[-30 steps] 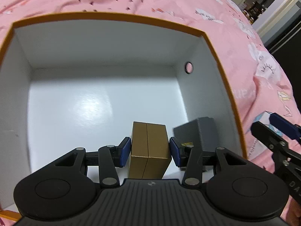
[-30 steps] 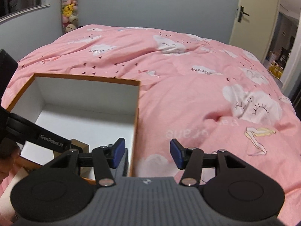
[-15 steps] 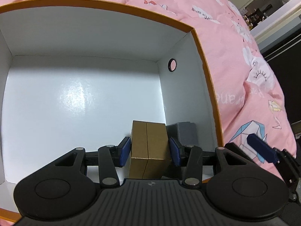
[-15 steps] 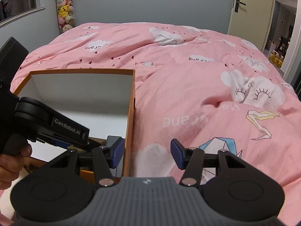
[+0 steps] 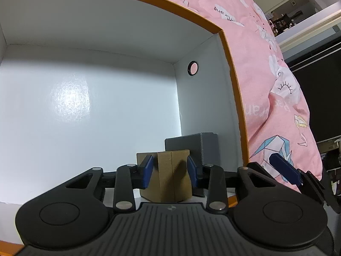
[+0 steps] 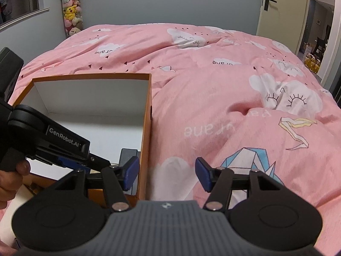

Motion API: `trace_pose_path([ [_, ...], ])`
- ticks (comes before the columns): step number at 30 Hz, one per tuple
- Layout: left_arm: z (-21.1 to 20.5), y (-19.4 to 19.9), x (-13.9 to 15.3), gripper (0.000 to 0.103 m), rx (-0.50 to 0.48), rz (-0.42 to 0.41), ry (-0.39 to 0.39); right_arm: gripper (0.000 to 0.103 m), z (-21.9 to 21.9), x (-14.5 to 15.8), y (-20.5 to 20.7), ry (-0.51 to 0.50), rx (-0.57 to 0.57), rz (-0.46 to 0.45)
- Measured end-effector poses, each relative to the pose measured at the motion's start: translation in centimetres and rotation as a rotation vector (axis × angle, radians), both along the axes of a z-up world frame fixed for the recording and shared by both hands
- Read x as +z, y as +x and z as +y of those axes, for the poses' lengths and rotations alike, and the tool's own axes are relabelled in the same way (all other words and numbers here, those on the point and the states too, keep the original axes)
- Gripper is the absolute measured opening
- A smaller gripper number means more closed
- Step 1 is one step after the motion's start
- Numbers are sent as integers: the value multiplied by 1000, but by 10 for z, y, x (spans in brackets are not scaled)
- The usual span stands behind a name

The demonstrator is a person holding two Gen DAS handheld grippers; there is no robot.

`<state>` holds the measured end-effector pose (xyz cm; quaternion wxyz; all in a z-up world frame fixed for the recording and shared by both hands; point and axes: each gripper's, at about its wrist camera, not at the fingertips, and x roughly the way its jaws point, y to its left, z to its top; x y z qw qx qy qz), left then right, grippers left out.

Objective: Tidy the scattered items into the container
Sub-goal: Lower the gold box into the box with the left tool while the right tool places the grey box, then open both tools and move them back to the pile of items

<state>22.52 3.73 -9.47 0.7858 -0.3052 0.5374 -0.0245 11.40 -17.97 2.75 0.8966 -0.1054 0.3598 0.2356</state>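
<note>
Reaching into an orange-rimmed cardboard box with white inner walls [image 5: 232,68], the left gripper [image 5: 169,169] has its two blue-padded fingers [image 5: 147,168] set on either side of a small tan rectangular cardboard carton [image 5: 170,177]. The carton sits on the box floor between the pads; the left pad lies against its flank, while a sliver of shadow at the right pad makes it hard to tell whether the grip is firm or just loosened. Just beyond the carton and slightly to the tool's right stands a dark grey rectangular box [image 5: 191,147], upright against the container's right wall. Higher on that wall, a small round hole [image 5: 192,68] shows pink bedding through it.

Outside the container, the right gripper [image 6: 166,173] hovers above a pink duvet printed with sleepy-eyed white clouds and origami cranes [image 6: 234,106], its blue pads spread wide with nothing between them. Its left finger overlaps the container's near orange corner in the right wrist view. From there the left tool's black body, lettered "GenRobot.AI" [image 6: 64,134], angles down into the box from the left, gripped by a bare hand [image 6: 10,177]. A hanging column of plush toys [image 6: 71,8] and a cream door [image 6: 275,6] line the grey far wall.
</note>
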Motion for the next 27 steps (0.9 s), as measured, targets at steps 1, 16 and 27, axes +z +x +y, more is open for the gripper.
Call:
trace_pose_path([
  [1, 0, 1, 0, 37, -2, 1, 1, 61, 0, -1, 0, 2, 1, 4],
  [16, -2, -20, 31, 37, -51, -99, 143, 61, -12, 15, -12, 114, 35, 50],
  [27, 18, -105, 98, 49, -70, -312, 261, 61, -25, 27, -53, 295, 98, 121],
])
